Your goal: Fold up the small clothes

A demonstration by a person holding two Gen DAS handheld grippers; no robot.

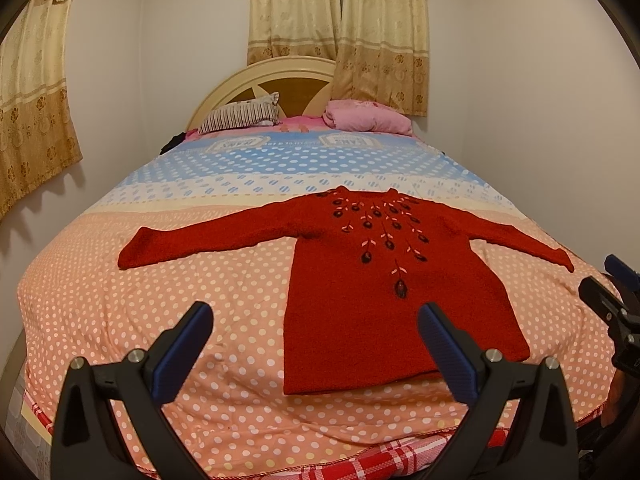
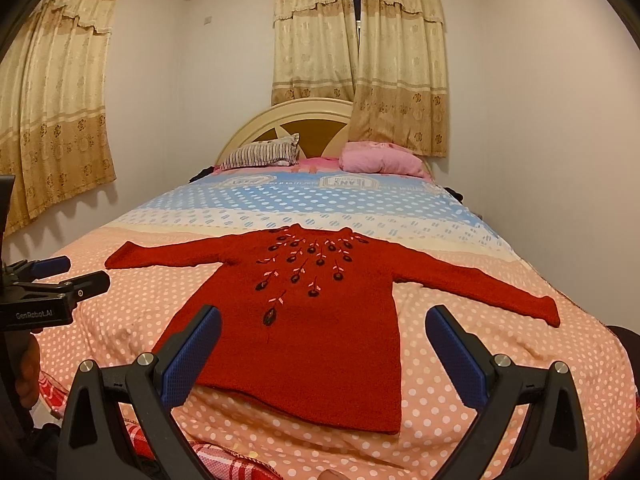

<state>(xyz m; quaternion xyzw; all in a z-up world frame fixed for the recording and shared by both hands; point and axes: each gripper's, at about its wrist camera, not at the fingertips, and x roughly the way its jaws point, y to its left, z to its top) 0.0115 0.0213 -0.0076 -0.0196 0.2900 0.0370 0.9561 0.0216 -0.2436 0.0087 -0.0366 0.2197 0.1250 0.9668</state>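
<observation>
A bed (image 1: pixel 120 320) covered by a polka-dot sheet is seen filling most of both views, peach at the near end and blue toward the far end. A cream headboard (image 2: pixel 288 116) is set against the far wall, with gold patterned curtains (image 2: pixel 400 80) hung above it and a second pair at the left wall.

A red sweater (image 1: pixel 360 320) is laid flat, front up, on the peach part of the sheet near the foot of the bed. Its hem is placed nearest, its collar farthest, and both sleeves are spread out to the left and right. Dark embroidered flowers are shown fanning down from the collar.

A pink pillow (image 1: pixel 372 118) is positioned at the far right of the bed and a striped pillow (image 1: pixel 244 116) at the far left.

The left gripper (image 1: pixel 316 344) is held above the near edge of the bed, its jaws spread wide apart and empty, just beside the hem's near left corner. The right gripper (image 2: pixel 324 348) is likewise held with jaws wide apart and empty, over the near part of the sweater body. No contact with the sweater can be confirmed for either gripper.
</observation>
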